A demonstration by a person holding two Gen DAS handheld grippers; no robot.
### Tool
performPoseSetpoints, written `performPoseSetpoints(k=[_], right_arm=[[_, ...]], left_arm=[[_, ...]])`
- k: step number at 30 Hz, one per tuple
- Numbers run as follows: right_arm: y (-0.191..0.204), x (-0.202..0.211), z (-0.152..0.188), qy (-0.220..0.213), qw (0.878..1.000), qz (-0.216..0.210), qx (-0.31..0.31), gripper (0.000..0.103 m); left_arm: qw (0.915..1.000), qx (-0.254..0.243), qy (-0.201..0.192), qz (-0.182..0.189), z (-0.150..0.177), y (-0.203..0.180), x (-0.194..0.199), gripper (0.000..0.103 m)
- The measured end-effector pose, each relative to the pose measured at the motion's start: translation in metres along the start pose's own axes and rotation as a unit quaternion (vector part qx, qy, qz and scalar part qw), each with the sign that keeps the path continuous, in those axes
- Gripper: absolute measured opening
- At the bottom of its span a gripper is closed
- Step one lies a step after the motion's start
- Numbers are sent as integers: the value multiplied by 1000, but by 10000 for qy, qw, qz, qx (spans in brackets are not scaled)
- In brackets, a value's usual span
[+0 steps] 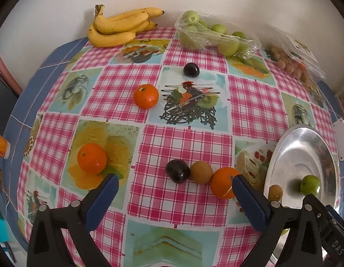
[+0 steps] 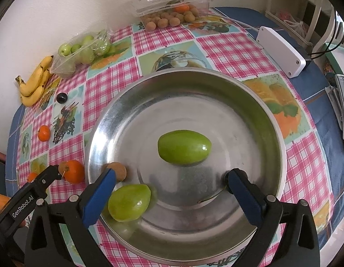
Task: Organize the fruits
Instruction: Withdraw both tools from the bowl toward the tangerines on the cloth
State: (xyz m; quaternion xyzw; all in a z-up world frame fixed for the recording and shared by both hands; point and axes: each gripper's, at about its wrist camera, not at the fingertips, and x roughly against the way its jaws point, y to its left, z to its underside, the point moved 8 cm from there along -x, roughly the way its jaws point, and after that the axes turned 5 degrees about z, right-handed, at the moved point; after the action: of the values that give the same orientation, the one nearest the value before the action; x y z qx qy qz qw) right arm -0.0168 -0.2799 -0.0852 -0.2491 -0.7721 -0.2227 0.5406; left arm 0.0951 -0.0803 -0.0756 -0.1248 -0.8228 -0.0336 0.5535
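Observation:
A steel bowl (image 2: 249, 102) holds two green fruits, one in the middle (image 2: 184, 146) and one near the front left wall (image 2: 129, 202), plus a brown longan (image 2: 117, 170). My right gripper (image 2: 172, 183) hovers open and empty above the bowl. My left gripper (image 1: 175, 183) is open and empty over the tablecloth, left of the bowl (image 1: 283, 146). In front of it lie a dark plum (image 1: 178, 170), a brown longan (image 1: 201, 172) and an orange mandarin (image 1: 224, 182). Another mandarin (image 1: 92, 158) sits by its left finger.
Further back lie a mandarin (image 1: 146, 96) and a dark plum (image 1: 191, 69). Bananas (image 1: 118, 26), a tray of green fruits (image 1: 212, 35) and a longan box (image 2: 172, 6) stand along the wall. A white box (image 2: 281, 51) lies right of the bowl.

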Motion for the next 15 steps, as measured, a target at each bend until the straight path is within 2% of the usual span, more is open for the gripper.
performPoseSetpoints(k=[11,15], right_arm=[[1,1,1,-21,10000,-73,-8,101],[4,1,2,5,10000,-78,28,101]], left_arm=[[9997,54,-118,186,-10,11,9,103],[9997,18,-198,137,-18,25,14,103]])
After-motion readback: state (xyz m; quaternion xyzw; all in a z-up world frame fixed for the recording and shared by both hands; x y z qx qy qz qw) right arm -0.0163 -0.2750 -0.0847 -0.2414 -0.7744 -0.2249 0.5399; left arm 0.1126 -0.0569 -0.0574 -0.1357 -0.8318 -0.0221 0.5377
